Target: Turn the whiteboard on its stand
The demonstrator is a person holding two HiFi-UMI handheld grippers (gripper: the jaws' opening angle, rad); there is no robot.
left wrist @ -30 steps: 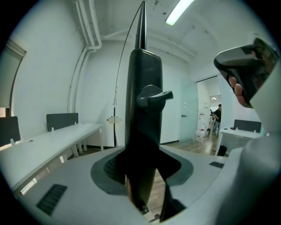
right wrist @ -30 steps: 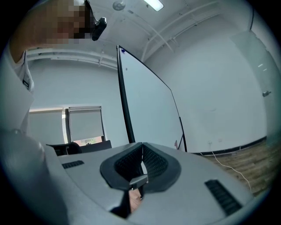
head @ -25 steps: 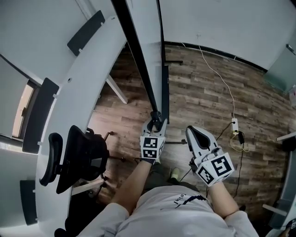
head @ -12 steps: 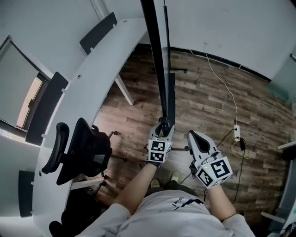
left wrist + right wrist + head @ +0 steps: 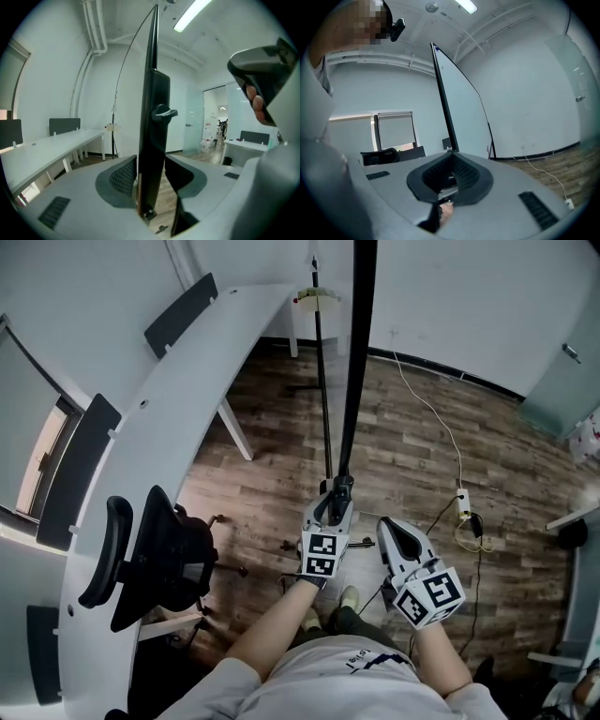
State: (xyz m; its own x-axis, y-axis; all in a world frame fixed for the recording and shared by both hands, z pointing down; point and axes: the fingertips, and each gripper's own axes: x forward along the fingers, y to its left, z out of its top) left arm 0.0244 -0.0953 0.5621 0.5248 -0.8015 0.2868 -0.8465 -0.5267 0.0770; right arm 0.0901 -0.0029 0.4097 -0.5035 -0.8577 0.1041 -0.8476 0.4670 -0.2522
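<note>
You are clamping your left gripper (image 5: pixel 336 495) onto the whiteboard (image 5: pixel 354 352), right at the low end of its dark frame. In the left gripper view the frame is standing upright between the two jaws, and both ribbed pads (image 5: pixel 123 177) are pressing on it from either side, so the jaws are sitting fairly wide around it. A black locking knob (image 5: pixel 164 112) is sticking out of the frame toward three o'clock, just above the pads.

In the head view you are seeing the whiteboard edge-on, running as a thin black bar from your left gripper toward twelve o'clock. It is standing on the wooden floor (image 5: pixel 412 456).

Your right gripper (image 5: pixel 389 525) is hovering at three o'clock of the left one, just beside it and apart from the board. Its jaws are sitting together with nothing between them. In the right gripper view the whiteboard's pale face (image 5: pixel 464 112) is rising at twelve o'clock beyond the jaws.

A curved white desk (image 5: pixel 159 427) is sweeping round from seven to eleven o'clock, with a black office chair (image 5: pixel 155 563) at nine o'clock. A thin black pole (image 5: pixel 322 381) is standing just at eleven o'clock of the board. A power strip (image 5: pixel 461 501) is lying at two o'clock.
</note>
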